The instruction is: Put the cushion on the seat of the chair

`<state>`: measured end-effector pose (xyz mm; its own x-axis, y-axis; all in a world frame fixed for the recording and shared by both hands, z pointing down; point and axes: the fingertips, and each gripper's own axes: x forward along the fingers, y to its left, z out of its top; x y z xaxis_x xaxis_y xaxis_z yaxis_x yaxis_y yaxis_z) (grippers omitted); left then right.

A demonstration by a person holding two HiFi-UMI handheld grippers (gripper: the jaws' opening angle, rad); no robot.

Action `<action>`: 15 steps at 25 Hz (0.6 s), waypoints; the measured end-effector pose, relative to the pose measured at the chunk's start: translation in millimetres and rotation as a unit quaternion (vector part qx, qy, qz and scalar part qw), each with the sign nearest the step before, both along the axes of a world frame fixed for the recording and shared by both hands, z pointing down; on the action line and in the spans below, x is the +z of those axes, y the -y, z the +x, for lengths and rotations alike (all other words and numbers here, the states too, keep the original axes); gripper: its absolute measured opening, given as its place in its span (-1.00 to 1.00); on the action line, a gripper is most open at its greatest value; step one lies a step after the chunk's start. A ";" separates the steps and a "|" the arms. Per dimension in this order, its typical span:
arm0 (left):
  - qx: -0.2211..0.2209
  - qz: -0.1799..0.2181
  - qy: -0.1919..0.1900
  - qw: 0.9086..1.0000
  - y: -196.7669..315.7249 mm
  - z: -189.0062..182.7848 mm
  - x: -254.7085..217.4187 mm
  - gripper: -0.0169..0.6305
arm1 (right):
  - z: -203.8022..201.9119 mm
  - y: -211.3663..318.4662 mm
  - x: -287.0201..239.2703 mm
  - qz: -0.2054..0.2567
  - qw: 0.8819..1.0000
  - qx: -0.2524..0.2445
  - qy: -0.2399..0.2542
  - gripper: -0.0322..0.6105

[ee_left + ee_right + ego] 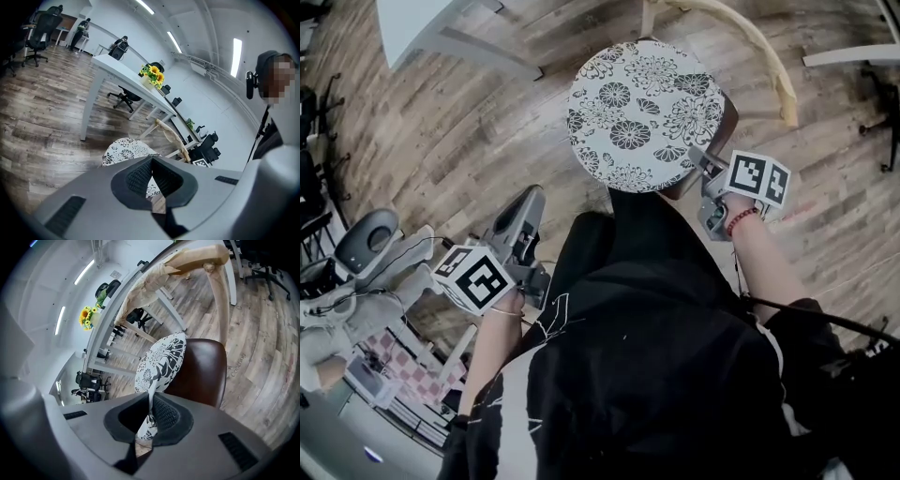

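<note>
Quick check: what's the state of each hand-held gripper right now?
Left hand-held gripper: closed, empty.
Right hand-held gripper: closed on the cushion edge.

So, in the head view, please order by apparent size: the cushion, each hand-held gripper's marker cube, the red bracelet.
1. cushion
2. left marker cube and right marker cube: nearly alike; the left looks slightly bigger, maybe only nearer
3. red bracelet

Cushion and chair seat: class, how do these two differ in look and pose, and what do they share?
The cushion has a black-and-white flower print; the chair seat is plain glossy brown. The cushion is tilted, its edge pinched in the right tool; no tool grips the chair seat. Both have rounded outlines.
</note>
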<state>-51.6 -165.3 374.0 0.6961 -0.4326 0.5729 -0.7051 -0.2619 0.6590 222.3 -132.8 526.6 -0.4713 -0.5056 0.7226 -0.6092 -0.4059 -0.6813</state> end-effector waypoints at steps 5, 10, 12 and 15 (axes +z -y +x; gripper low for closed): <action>0.012 -0.015 0.008 1.000 -6.5 -1.7 11.8 -0.91 | -4.1 -7.4 11.7 -0.011 1.000 0.010 0.002 -0.81; 0.026 -0.031 0.006 0.999 -23.6 2.5 27.1 -0.91 | -5.8 -15.9 21.6 -0.015 1.000 0.016 -0.003 -0.81; 0.039 -0.033 0.008 0.999 -31.5 9.1 30.5 -0.91 | -3.1 -19.9 24.9 -0.017 1.000 0.019 -0.008 -0.80; 0.050 -0.034 0.009 0.998 -36.8 12.7 33.4 -0.91 | 0.2 -21.7 31.9 -0.021 0.999 0.025 -0.015 -0.80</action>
